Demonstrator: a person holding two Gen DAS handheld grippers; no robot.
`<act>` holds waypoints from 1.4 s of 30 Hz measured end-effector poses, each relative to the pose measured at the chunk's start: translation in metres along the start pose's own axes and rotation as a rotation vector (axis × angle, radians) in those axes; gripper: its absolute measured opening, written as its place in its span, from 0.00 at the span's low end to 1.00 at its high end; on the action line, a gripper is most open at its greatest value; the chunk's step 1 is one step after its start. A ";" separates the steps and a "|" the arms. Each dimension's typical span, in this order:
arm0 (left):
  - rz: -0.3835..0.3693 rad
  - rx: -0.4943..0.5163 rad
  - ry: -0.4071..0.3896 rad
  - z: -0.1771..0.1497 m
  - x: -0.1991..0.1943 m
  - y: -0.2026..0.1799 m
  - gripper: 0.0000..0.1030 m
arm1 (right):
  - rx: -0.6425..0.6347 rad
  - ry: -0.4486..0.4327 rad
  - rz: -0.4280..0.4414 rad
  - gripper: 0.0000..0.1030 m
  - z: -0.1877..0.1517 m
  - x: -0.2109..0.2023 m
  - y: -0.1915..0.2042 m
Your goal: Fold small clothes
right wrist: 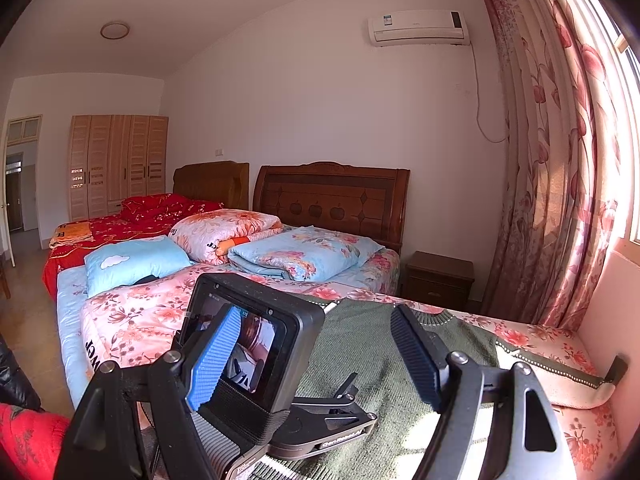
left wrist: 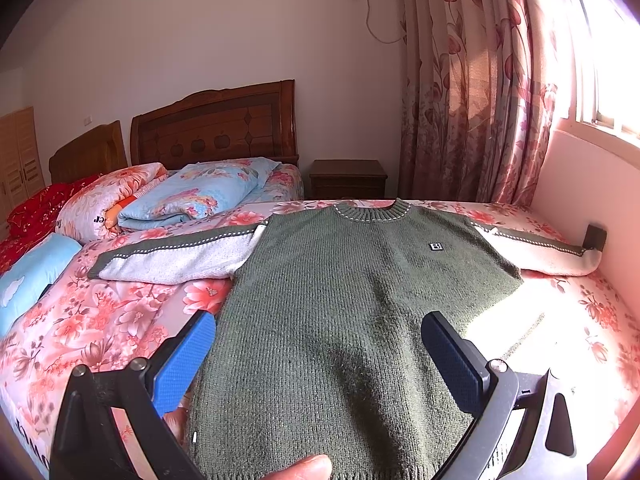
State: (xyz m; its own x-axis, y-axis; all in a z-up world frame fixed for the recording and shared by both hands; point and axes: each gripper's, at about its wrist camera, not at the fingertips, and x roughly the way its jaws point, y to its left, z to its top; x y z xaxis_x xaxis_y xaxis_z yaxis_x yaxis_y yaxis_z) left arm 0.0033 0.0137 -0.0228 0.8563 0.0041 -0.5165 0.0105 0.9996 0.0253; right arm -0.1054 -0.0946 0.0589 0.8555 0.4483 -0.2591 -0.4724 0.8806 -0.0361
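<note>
A small green knit sweater (left wrist: 340, 300) with white-and-green sleeves lies flat, front up, on the pink floral quilt (left wrist: 120, 312). Both sleeves are spread out sideways. My left gripper (left wrist: 318, 354) is open and empty, held just above the sweater's lower body, its blue pads (left wrist: 186, 364) on either side of it. My right gripper (right wrist: 316, 360) is open and empty, held higher, behind the left gripper. The left gripper's camera and body (right wrist: 256, 344) fill the middle of the right wrist view, over the sweater (right wrist: 400, 380).
The sweater's right sleeve (left wrist: 552, 252) reaches the wall under the window. Folded quilts and pillows (left wrist: 160, 200) lie at the bed's head by a wooden headboard (left wrist: 216, 124). A nightstand (left wrist: 348, 178) and floral curtain (left wrist: 480, 100) stand behind. A thumb tip (left wrist: 304, 468) shows at the bottom edge.
</note>
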 end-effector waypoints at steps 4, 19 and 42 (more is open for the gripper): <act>0.004 -0.005 0.002 0.000 0.001 0.003 1.00 | 0.010 0.002 0.009 0.77 0.000 0.001 -0.001; 0.051 -0.054 0.068 -0.002 0.008 0.019 1.00 | 0.015 -0.039 0.041 0.77 -0.002 -0.010 -0.002; 0.057 -0.050 0.098 -0.009 0.013 0.016 1.00 | 0.054 0.010 0.051 0.77 -0.012 -0.001 -0.010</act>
State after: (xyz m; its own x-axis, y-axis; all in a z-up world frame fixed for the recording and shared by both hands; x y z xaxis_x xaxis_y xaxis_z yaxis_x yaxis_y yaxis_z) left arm 0.0094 0.0303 -0.0369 0.8003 0.0614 -0.5965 -0.0647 0.9978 0.0159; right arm -0.1047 -0.1054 0.0477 0.8280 0.4918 -0.2693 -0.5032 0.8636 0.0300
